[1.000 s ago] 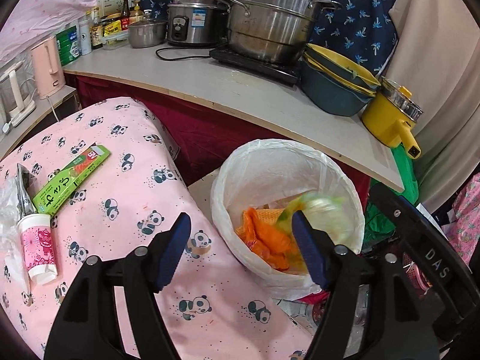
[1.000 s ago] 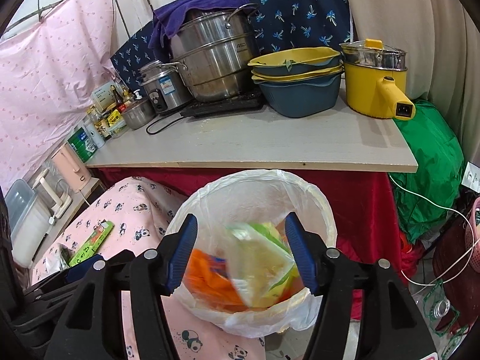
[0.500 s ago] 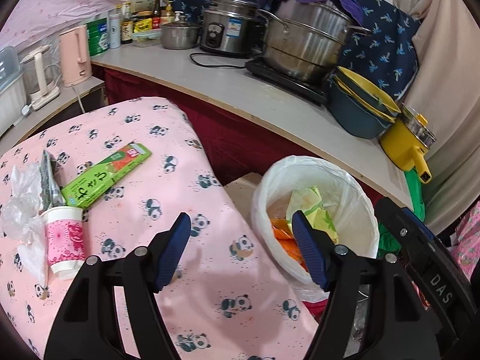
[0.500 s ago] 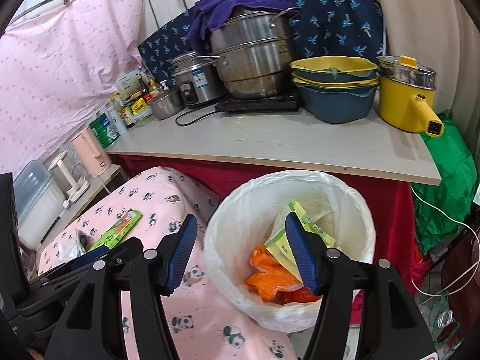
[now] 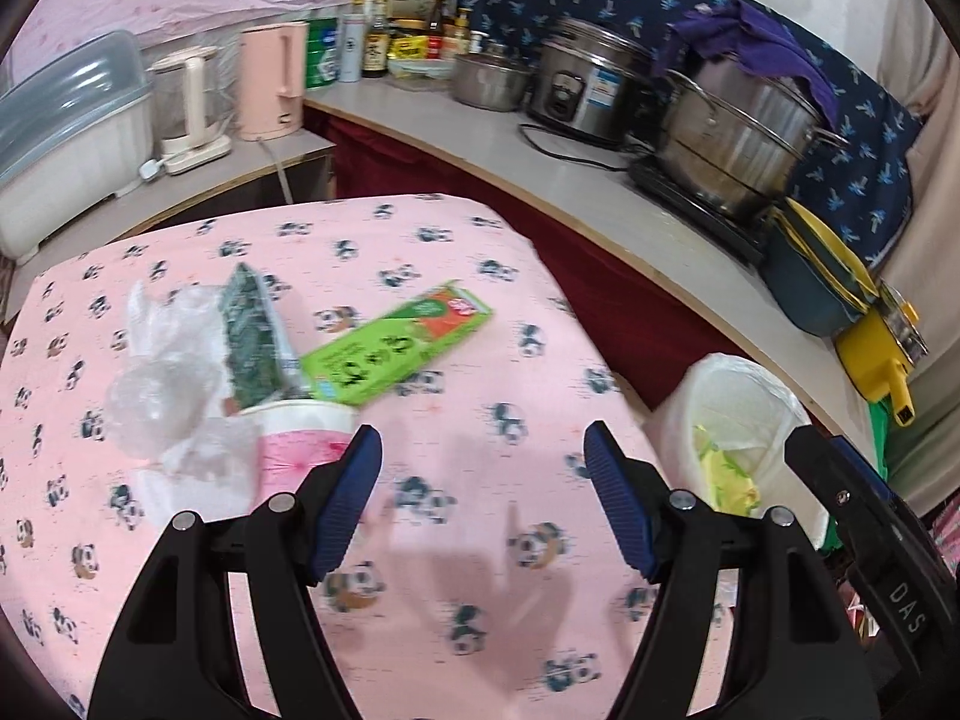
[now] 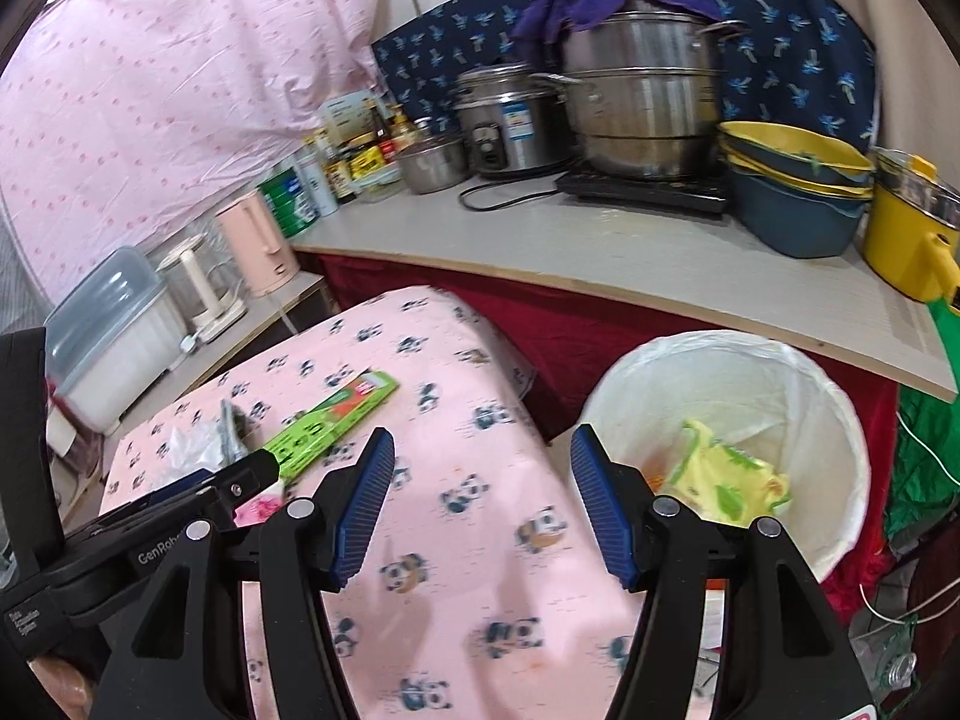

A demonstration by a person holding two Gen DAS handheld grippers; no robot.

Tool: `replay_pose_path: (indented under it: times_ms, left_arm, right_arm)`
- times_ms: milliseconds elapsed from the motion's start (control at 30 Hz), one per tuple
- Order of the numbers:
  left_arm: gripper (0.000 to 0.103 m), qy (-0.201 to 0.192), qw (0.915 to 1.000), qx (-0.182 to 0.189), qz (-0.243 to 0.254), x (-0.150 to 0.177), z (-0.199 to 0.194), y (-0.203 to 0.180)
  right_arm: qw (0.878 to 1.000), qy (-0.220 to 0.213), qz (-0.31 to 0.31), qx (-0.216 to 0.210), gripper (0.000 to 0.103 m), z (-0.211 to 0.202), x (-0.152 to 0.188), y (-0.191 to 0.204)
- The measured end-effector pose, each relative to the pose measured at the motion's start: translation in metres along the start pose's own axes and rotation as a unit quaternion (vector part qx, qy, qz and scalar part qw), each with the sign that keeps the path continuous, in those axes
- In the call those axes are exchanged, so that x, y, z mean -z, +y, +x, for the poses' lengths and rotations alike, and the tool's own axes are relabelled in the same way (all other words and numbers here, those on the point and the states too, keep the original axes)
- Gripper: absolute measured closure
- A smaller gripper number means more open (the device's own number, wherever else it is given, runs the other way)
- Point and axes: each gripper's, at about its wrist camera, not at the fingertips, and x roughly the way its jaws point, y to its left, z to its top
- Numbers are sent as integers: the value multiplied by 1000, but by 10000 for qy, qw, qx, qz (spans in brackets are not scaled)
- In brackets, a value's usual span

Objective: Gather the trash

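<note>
1. On your far left, one clump of clear crumpled plastic [image 5: 174,384] lies on the panda-print cloth [image 5: 456,546], touching one dark green foil wrapper [image 5: 255,336] that leans up beside it.
2. One pink paper cup [image 5: 303,450] stands just in front of that wrapper, close by your left gripper's [image 5: 483,498] left fingertip (the cup is not between the fingers).
3. One flat green box [image 5: 396,342] lies beside the wrapper, toward the table's middle; that makes four pieces of trash on the cloth.
4. Your left gripper hovers over the cloth with its jaws spread wide and nothing between them.
5. Your right gripper [image 6: 483,498] is likewise released, jaws wide apart and empty, hanging over the table's right edge.
6. One white-lined bin [image 6: 840,420] stands on the floor just off the table's right side, holding one yellow-green packet [image 6: 729,474] with a bit of orange showing under it.
7. Behind runs a grey counter [image 6: 630,258] over a dark red skirt: one pink kettle [image 5: 273,81], a cluster of bottles and tins (too small to count), one small steel bowl, one rice cooker [image 6: 507,120], one big steel steamer pot [image 6: 639,93] with a purple cloth on it, a stack of blue-and-yellow basins, and one yellow pot at the far right.
</note>
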Motion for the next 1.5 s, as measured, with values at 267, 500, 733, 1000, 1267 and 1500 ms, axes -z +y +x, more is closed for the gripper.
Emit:
replay_pose_path:
  times_ms: [267,500,733,1000,1267,1500]
  left_arm:
    - [32,-77,9978,-479,-443,0,-10,80]
    - [32,-61,9932,-808,-831,4,-16,146]
    - [32,6,9888,-976,-1125,7,-15,192]
    - [32,96,9856,-983,-1372,10,-9,225]
    - [27,176,9852,-798,-1504,9,-1,233]
    - [25,223,9882,-642,-1373,2,13,217]
  right_arm:
    - [9971,380,-492,-432,44,26,20,73]
    - [9902,698,-905,-797,44,49,40,138]
    - [9824,977,-1231,-1014,44,72,59,188]
    - [9764,1205,-1409,-1109,44,96,70,220]
    - [9728,1429,-1480,-1065,72,116,78,232]
    - [9752,1455,-1295,-1052,97,118,76,220]
